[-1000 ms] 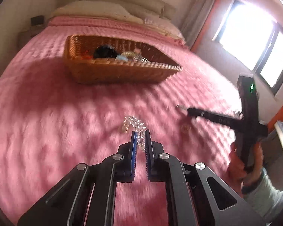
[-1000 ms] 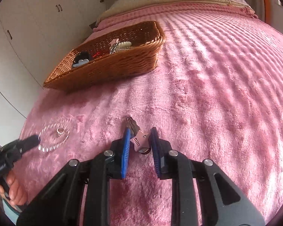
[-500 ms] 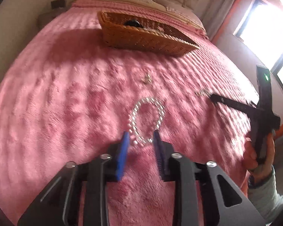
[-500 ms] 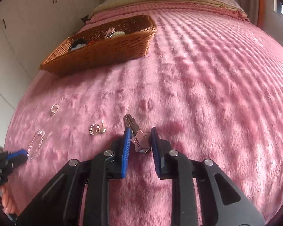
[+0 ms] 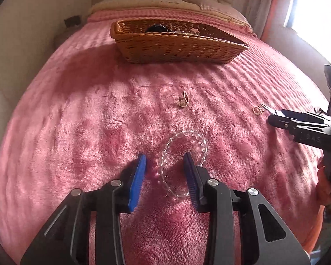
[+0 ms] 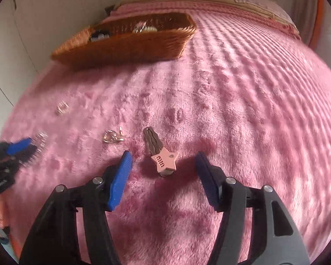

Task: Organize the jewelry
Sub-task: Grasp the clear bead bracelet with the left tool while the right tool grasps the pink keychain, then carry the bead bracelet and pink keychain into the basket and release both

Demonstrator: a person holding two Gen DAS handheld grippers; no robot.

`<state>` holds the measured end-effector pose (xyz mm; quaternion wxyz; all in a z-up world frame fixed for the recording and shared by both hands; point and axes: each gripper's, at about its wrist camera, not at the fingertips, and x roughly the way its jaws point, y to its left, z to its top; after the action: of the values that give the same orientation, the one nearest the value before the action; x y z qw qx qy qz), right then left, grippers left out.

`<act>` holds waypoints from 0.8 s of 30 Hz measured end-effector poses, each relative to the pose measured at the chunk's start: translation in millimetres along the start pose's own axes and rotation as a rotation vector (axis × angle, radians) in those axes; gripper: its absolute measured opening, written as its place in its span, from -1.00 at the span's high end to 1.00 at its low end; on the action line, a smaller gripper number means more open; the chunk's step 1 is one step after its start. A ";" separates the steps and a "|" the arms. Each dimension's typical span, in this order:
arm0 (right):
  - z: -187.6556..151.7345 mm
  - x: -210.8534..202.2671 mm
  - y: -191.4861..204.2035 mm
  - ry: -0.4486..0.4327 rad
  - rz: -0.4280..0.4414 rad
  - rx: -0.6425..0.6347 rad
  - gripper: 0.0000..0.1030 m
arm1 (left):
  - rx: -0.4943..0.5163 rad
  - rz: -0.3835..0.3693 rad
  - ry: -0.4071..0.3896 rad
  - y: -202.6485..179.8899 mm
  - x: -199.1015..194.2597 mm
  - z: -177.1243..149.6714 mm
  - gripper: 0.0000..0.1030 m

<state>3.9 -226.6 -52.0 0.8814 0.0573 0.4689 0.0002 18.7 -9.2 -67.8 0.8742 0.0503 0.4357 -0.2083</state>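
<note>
A clear bead bracelet [image 5: 188,132] lies on the pink blanket [image 5: 77,132]. Its near end sits between the blue pads of my left gripper [image 5: 164,155], whose jaws are closing but not touching the beads. My right gripper [image 6: 163,153] is opening. A pink star hair clip [image 6: 164,160] lies loose on the blanket between its pads. Two small metal pieces rest farther out, a ring-like one [image 5: 183,100] and another [image 5: 258,109] by the right gripper's tips [image 5: 273,118]. The left gripper [image 6: 22,146] shows blurred at the left edge of the right wrist view.
A brown wicker basket [image 5: 178,44] holding several items stands toward the head of the bed, with pillows [image 5: 154,0] behind it. White cupboards [image 6: 22,44] line the left wall and a bright window [image 5: 320,11] is on the right. A hand [image 5: 326,190] holds the right gripper.
The left gripper, shut on the hanging bracelet a second ago, has opened and dipped, and the bracelet now lies on the blanket. The right gripper has opened off the pink clip. Both views tipped downward.
</note>
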 end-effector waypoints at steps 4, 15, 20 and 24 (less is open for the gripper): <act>-6.4 -4.0 4.4 -0.019 -0.006 -0.027 0.63 | 0.004 0.007 -0.005 -1.5 -0.4 -1.5 0.89; -2.5 -47.2 -0.3 -0.126 0.050 0.043 0.63 | -0.031 -0.232 -0.153 6.9 -39.6 4.0 0.89; 17.1 -75.1 3.1 -0.199 0.056 0.048 0.63 | 0.004 -0.245 -0.218 1.2 -59.2 20.3 0.89; 43.9 -88.8 8.3 -0.259 0.062 0.040 0.63 | 0.026 -0.241 -0.283 -2.6 -72.8 47.2 0.89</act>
<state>-9.2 -227.5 46.6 0.9328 0.0886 0.3492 0.0107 13.8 -0.9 18.5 0.8948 -0.0207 0.3083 -0.3222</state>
